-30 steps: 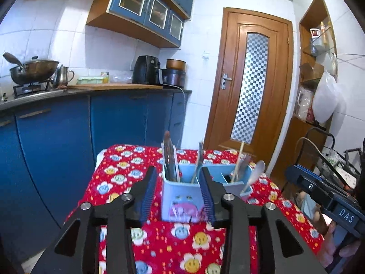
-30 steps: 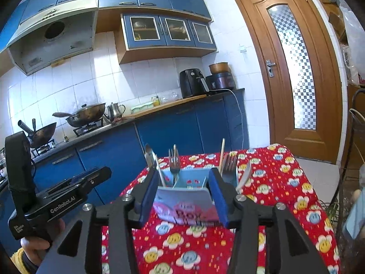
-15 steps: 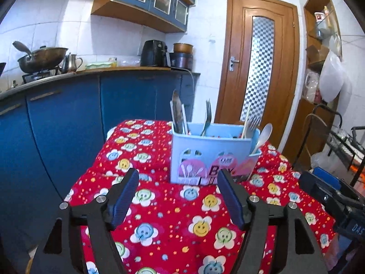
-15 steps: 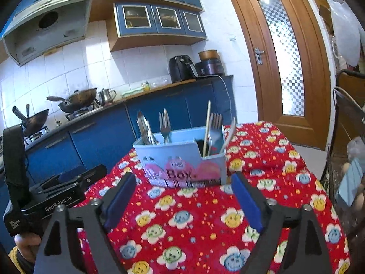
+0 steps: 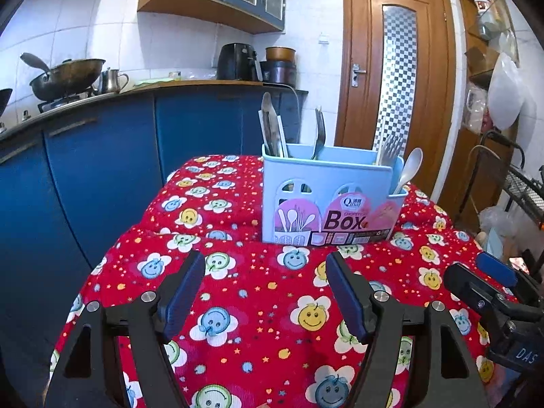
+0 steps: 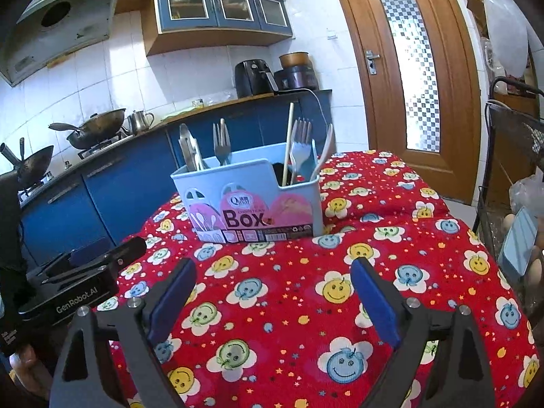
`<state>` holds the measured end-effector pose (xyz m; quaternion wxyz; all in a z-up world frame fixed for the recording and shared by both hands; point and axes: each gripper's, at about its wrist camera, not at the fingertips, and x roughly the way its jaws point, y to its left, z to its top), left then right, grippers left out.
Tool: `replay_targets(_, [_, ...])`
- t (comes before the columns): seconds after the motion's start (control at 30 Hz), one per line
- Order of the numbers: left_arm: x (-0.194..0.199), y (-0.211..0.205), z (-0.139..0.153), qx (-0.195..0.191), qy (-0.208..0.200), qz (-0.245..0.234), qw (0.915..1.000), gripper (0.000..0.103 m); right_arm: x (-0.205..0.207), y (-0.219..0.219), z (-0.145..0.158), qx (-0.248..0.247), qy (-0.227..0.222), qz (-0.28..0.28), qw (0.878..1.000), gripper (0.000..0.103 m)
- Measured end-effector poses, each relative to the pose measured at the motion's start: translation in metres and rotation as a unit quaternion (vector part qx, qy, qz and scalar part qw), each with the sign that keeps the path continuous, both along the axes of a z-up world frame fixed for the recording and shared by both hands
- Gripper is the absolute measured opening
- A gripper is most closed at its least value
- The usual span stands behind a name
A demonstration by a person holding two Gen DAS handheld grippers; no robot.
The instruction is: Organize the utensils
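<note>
From the left wrist camera we see our left gripper [image 5: 265, 272] with its two blue pads wide apart and nothing between them. Just ahead of it, a little to the right, stands the light blue utensil box [image 5: 326, 200] on the red flower tablecloth [image 5: 258, 309]. The box has pink shapes and the word "Box" on its front. A pair of tongs [image 5: 270, 125] sticks up at its left end, a dark fork [image 5: 319, 132] in the middle, and a fork [image 5: 389, 148] and a pale spoon [image 5: 409, 166] at the right end. We cannot see the bottoms of these, because the box wall hides them. Our right gripper [image 5: 493, 292] shows at the right edge, cut off, so from here we cannot tell how it stands. From the right wrist camera we see the right gripper [image 6: 273, 282] with its pads spread wide too, holding nothing. The box [image 6: 251, 200] sits straight ahead, a bit to the left, not touching the pads. A thin chopstick [image 6: 289, 136] stands up beside a pale fork [image 6: 302, 149] at the right end. The left gripper [image 6: 88, 265] peeks in low on the left, partly cut off.
</note>
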<state>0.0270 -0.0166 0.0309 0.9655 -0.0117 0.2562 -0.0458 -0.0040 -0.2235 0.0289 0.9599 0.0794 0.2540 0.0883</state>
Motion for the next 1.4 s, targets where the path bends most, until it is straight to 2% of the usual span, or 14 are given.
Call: replay_targets(1.4, [-0.0048, -0.0040, 0.0014, 0.006, -0.007, 0.006, 0.9999, 0.075, -0.0003, 0.0008, -0.0043, 0.000, 0.003, -0.001, 1.000, 0.096])
